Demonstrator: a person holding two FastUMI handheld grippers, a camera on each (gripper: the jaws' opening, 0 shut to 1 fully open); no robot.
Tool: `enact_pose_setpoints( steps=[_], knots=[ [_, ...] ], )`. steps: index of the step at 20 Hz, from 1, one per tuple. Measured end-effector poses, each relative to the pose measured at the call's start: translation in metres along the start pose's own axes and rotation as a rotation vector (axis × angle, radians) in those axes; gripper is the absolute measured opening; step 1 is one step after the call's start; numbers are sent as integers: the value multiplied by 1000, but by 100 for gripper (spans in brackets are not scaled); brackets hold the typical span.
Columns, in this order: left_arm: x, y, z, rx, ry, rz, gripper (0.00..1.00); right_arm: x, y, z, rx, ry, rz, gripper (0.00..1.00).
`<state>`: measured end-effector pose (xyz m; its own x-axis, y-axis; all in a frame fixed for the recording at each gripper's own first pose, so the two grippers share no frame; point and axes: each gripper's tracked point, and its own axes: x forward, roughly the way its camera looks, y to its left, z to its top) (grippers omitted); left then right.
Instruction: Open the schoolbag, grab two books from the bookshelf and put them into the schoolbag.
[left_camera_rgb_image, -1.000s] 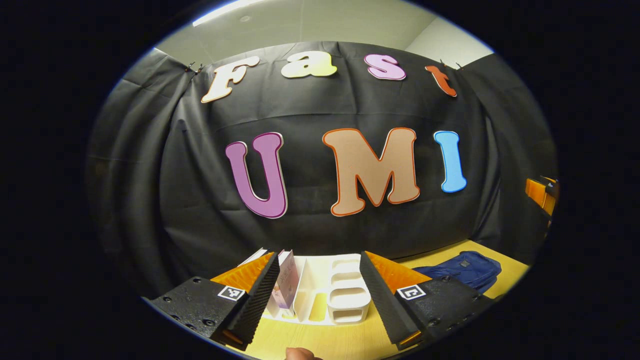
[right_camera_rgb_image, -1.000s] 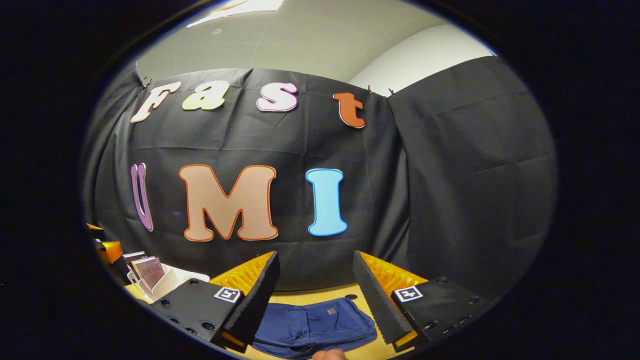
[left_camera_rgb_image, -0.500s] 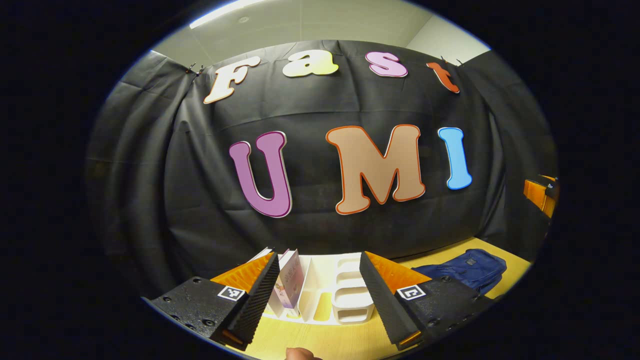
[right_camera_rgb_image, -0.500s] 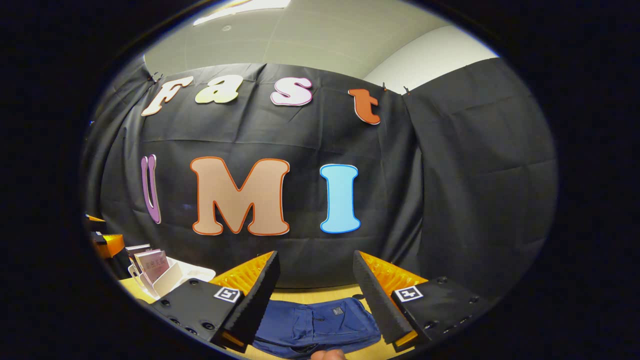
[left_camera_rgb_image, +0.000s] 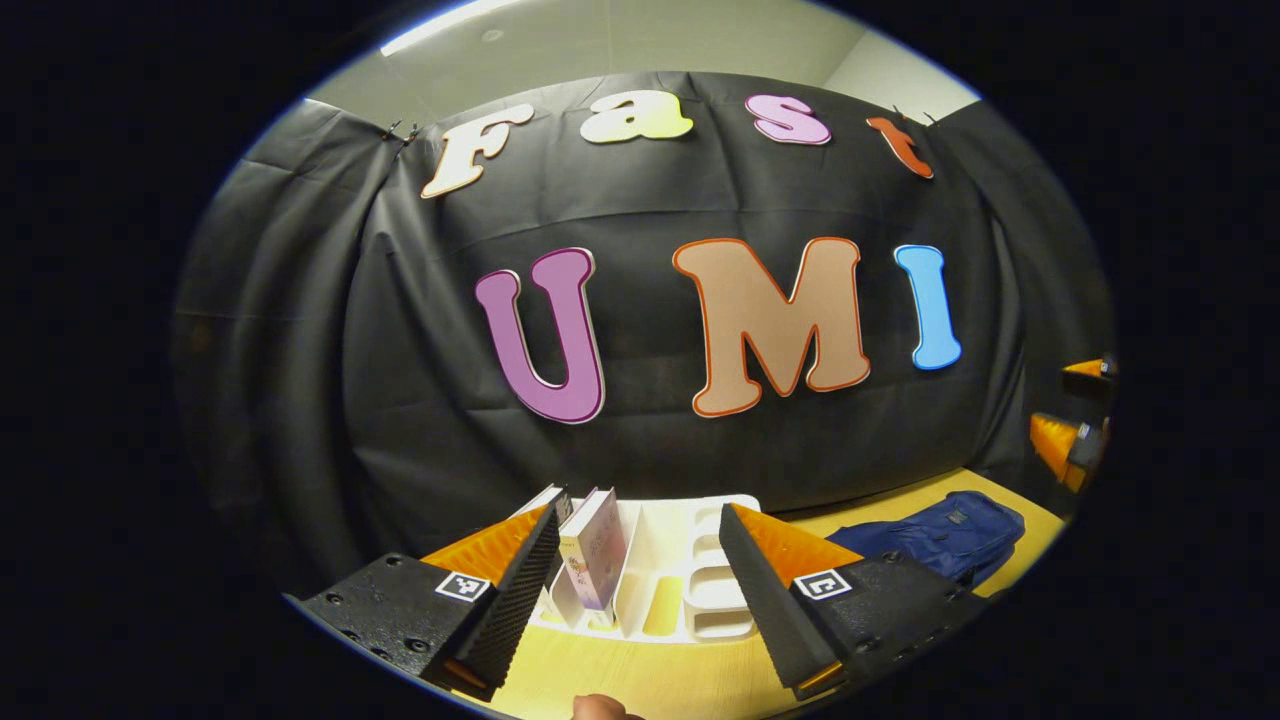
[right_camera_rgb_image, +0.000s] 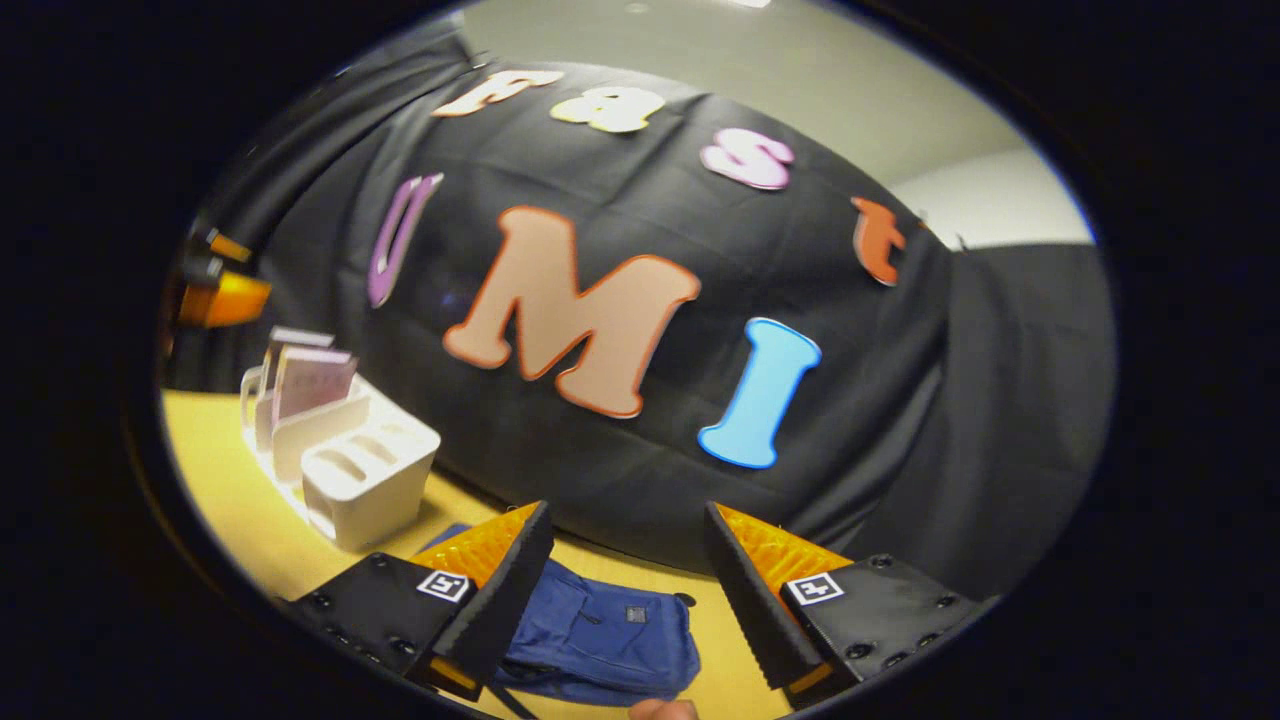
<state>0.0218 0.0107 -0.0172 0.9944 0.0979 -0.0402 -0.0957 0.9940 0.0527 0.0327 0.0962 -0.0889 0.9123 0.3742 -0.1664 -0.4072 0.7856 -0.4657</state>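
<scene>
In the left gripper view, my left gripper (left_camera_rgb_image: 640, 570) is open, held above the table in front of the white bookshelf (left_camera_rgb_image: 690, 590). Books (left_camera_rgb_image: 593, 545) stand upright in the shelf's left slots. The blue schoolbag (left_camera_rgb_image: 935, 535) lies flat at the right, and the right gripper (left_camera_rgb_image: 1065, 440) shows at the far right edge. In the right gripper view, my right gripper (right_camera_rgb_image: 625, 580) is open, tilted, above the schoolbag (right_camera_rgb_image: 600, 635). The bookshelf (right_camera_rgb_image: 345, 455) with its books (right_camera_rgb_image: 305, 385) stands at the left, and the left gripper (right_camera_rgb_image: 215, 295) shows beyond it.
The yellow wooden table (left_camera_rgb_image: 660, 680) (right_camera_rgb_image: 225, 500) carries the shelf and the bag. The black cloth wall closes in the back and both sides. A fingertip (left_camera_rgb_image: 600, 708) (right_camera_rgb_image: 660, 710) shows at the bottom edge of each view.
My right gripper has rolled sideways and come closer to the table, so the shelf and bag now look larger and tilted. My left gripper has shifted slightly left and nearer the shelf.
</scene>
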Motion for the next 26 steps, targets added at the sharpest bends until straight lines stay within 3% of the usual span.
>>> enact_pose_setpoints(
  steps=[1, 7, 9, 16, 20, 21, 23, 24, 26],
  knots=[
    [-1, 6, -2, 0, -1, 8, 94, 4, 13, -7, -60, 13, 40, 100],
    [-7, 32, -10, -2, 11, 60, 94, 4, 101, -72, -447, 44, 274, 88],
    [-7, 39, -10, -11, 17, 78, 94, 3, 126, -105, -508, 91, 349, 87],
    [-14, 58, -16, -10, 28, 122, 94, 20, 170, -186, -732, 190, 487, 87],
    [-19, 68, -17, -5, 28, 144, 94, 29, 183, -205, -817, 214, 496, 87],
    [-19, 71, -17, -5, 28, 148, 94, 32, 184, -207, -826, 217, 492, 98],
    [-20, 75, -19, -4, 34, 158, 92, 43, 188, -207, -854, 207, 466, 98],
    [-22, 77, -19, -5, 32, 161, 94, 48, 189, -208, -867, 203, 454, 87],
    [-23, 80, -18, 0, 30, 169, 94, 54, 190, -208, -880, 203, 426, 87]
  ],
)
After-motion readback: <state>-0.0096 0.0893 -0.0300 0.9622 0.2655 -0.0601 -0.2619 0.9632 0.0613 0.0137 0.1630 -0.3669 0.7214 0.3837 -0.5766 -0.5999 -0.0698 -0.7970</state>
